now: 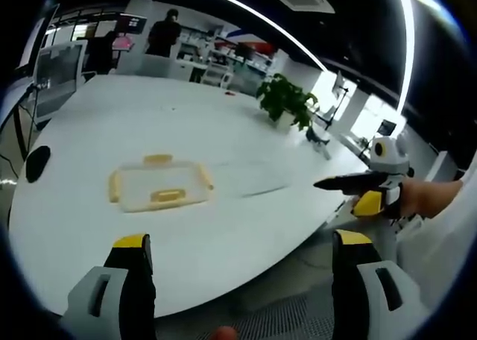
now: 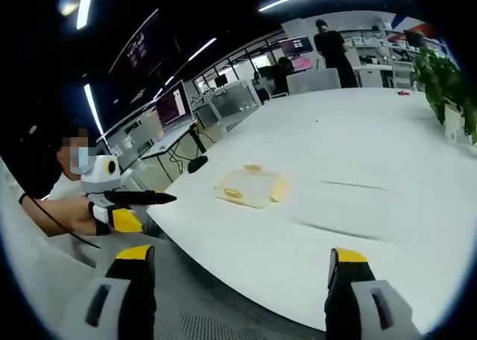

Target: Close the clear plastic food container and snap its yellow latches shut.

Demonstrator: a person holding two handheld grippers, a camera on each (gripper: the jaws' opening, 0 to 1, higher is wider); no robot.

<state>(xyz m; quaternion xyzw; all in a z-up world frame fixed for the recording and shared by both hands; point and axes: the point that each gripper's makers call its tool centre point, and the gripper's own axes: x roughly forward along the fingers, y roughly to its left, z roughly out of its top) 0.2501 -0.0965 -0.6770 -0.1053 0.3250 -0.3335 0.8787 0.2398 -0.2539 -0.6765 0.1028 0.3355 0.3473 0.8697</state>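
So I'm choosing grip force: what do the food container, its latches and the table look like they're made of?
The container looks like clear, thin plastic: the white table shows through it. Its latches look like opaque yellow plastic, too small to judge the finish. The table has a smooth white top with a soft sheen reflecting ceiling light, probably laminate or painted board. Both grippers are open, off the table.

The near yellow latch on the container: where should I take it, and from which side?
Probably by its long outer edge, coming in low from the table edge nearest the left gripper. The near latch lies flat and lengthwise along the container wall facing you, so one open jaw could likely hook under it and press it inward.
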